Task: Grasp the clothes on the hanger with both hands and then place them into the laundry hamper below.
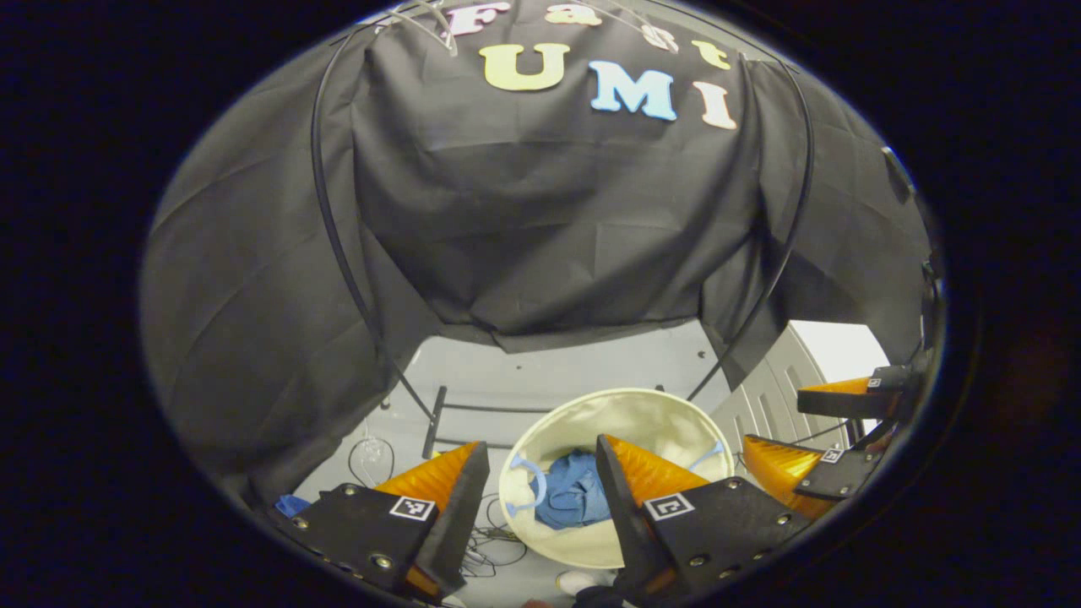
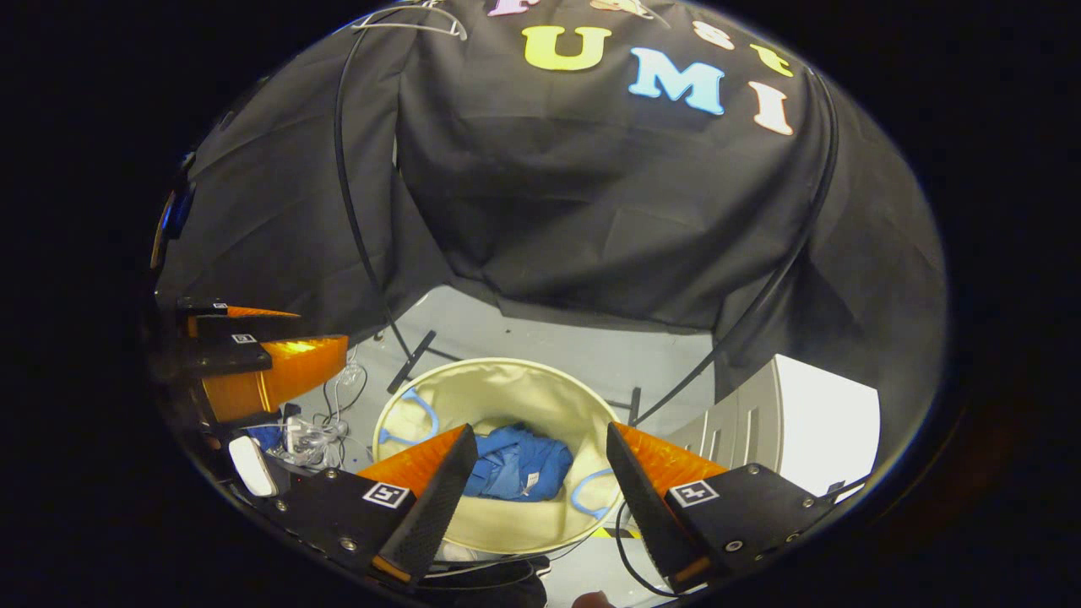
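Clothes [image 2: 517,463]: 1 blue bundle, maybe more, in hamper [image 2: 507,528].

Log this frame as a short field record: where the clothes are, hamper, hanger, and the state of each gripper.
clothes: blue garment bunched in the bottom of the hamper
hamper: round cream laundry hamper with blue handles, on the grey floor
hanger: pale hanger up on the rail, bare
left gripper: open, above the hamper, holding nothing
right gripper: open, above the hamper, holding nothing
task status: clothes appear placed
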Tool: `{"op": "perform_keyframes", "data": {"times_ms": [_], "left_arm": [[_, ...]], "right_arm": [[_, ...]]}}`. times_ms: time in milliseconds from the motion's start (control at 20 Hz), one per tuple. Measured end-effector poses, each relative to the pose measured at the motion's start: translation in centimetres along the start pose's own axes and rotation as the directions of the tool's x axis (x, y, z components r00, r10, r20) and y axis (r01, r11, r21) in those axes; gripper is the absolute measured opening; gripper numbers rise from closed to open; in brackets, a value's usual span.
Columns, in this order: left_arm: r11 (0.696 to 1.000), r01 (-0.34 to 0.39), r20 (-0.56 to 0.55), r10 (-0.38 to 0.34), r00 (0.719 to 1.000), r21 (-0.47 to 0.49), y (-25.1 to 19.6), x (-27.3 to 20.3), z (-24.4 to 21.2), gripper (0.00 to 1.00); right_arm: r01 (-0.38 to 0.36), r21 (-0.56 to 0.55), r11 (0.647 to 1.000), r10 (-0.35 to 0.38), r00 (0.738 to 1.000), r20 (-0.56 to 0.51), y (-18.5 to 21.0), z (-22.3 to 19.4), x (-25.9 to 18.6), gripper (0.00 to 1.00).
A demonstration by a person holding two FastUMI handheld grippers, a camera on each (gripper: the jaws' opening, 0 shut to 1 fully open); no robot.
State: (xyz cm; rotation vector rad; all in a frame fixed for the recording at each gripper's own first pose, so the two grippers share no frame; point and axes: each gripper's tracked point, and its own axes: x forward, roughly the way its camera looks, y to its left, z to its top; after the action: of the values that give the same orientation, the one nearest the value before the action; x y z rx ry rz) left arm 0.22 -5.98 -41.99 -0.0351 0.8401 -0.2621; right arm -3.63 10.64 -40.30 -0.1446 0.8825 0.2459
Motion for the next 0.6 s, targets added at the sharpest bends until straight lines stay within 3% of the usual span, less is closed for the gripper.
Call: {"op": "perform_keyframes", "data": {"times_ms": [300,600], "left_arm": [[1.000,0.004,0.237,-0.002,0.972,-0.007,0.3,-6.2,10.3,0.74],[1.000,0.024,0.455,-0.023,0.890,0.005,-2.2,-14.8,18.9,0.73]], "right_arm": [[0.064,0.055,0.996,-0.074,0.976,0.203,-3.8,6.3,-7.4,0.95],[0.137,0.121,0.983,-0.176,0.886,0.430,-9.7,12.6,-16.8,0.96]]}}
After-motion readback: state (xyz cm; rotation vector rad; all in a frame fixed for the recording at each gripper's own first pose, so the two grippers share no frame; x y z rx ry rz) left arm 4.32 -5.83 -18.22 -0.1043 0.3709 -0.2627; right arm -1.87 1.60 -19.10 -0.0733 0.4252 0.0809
